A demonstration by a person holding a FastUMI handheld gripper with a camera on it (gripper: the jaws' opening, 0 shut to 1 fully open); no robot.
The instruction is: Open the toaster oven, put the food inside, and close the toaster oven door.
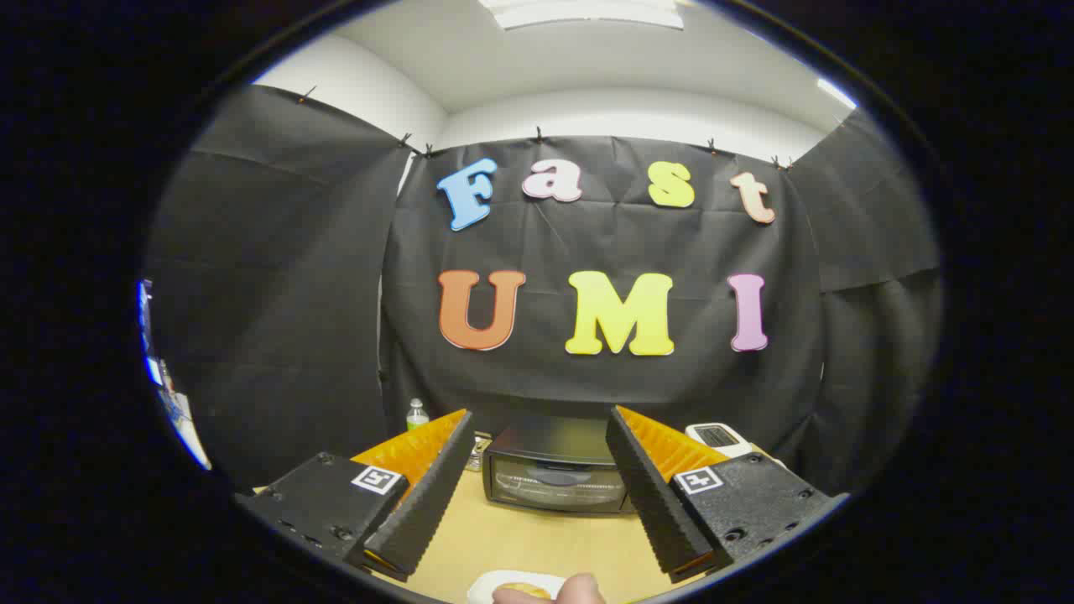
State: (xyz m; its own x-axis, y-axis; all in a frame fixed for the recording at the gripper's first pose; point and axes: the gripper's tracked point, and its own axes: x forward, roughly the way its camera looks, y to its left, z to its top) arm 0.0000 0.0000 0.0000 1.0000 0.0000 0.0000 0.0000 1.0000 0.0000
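The claw (pixel 537 470) gapes wide and holds nothing; the shut toaster oven (pixel 555 471) sits beyond its fingers at the table's (pixel 537 541) far edge.

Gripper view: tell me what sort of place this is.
Likely a staged recording booth: black cloth walls, a wooden table holding a toaster oven with its door closed, and a water bottle behind. The gripper hangs open, jaws wide apart.

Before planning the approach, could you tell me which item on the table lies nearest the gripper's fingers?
The white plate of food, low between the open gripper fingers; the toaster oven, bottle and white device sit farther back.
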